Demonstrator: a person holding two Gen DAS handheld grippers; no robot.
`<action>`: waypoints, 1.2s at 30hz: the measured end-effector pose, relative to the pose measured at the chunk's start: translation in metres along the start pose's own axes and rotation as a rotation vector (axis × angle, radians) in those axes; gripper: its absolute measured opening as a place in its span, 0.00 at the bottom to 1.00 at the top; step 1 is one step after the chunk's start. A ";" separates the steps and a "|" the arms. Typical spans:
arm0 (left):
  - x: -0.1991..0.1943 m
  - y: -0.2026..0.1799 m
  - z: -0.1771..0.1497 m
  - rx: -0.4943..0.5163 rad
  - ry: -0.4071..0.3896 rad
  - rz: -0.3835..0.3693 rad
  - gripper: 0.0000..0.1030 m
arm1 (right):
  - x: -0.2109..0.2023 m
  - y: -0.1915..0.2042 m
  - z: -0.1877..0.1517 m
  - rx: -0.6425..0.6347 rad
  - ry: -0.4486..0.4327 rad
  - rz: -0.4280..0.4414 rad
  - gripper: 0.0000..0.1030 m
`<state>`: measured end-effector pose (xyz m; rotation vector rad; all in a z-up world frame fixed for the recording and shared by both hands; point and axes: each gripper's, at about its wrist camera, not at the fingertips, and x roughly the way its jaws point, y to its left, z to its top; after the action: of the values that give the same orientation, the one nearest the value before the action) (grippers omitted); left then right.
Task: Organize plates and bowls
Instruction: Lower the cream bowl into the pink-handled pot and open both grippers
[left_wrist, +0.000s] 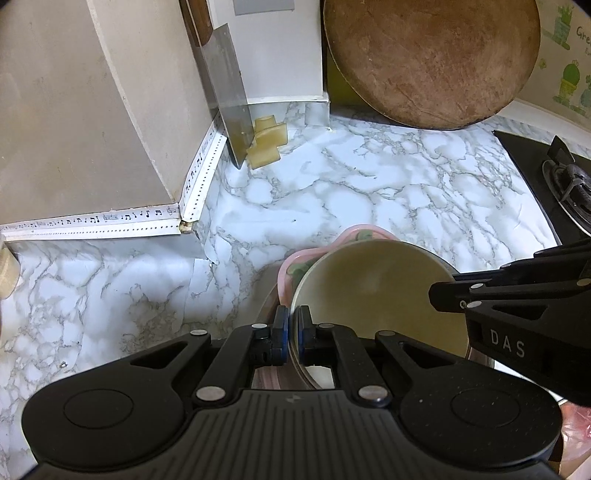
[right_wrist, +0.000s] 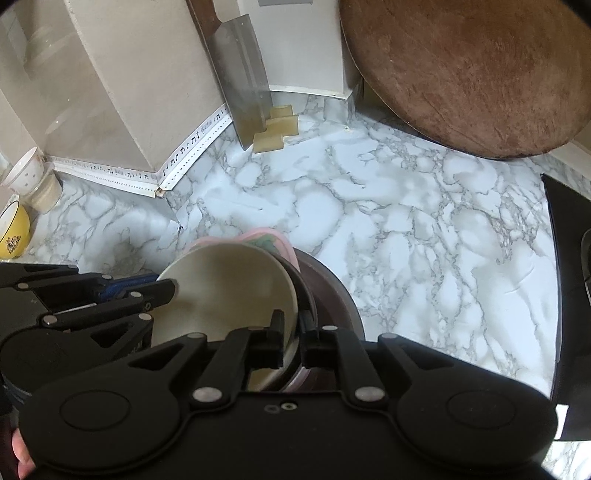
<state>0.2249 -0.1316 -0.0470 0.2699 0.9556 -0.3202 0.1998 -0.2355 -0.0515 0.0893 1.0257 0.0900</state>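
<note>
A cream bowl (left_wrist: 376, 288) (right_wrist: 221, 291) sits nested in a dark-rimmed bowl (right_wrist: 308, 295), on a pink flowered plate (left_wrist: 295, 258) (right_wrist: 266, 236) and a brown dish (right_wrist: 332, 295). My left gripper (left_wrist: 291, 321) (right_wrist: 170, 288) is shut on the cream bowl's near-left rim. My right gripper (right_wrist: 291, 326) (left_wrist: 448, 295) straddles the opposite rim; its jaws stand slightly apart, with the rim between them and a thin gap showing. The lower dishes are mostly hidden by the bowl and the grippers.
On the marble counter (left_wrist: 351, 184), a cleaver (left_wrist: 229, 96) leans against the wall beside yellowish blocks (left_wrist: 267, 140). A round wooden board (left_wrist: 432, 59) stands at the back right. A black gas stove (left_wrist: 554, 173) lies right. A yellow bowl (right_wrist: 13, 230) and a white cup (right_wrist: 24, 171) sit far left.
</note>
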 end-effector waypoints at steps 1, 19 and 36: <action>0.000 0.001 0.000 -0.003 0.001 -0.005 0.04 | 0.000 0.000 0.000 0.003 0.003 0.003 0.12; -0.019 0.015 -0.014 -0.050 -0.033 -0.090 0.07 | -0.018 0.008 -0.004 -0.002 -0.033 0.024 0.32; -0.062 0.029 -0.038 -0.102 -0.103 -0.148 0.09 | -0.057 0.023 -0.018 -0.049 -0.121 0.054 0.60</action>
<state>0.1734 -0.0821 -0.0138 0.0883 0.8888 -0.4159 0.1542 -0.2185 -0.0092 0.0773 0.8996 0.1572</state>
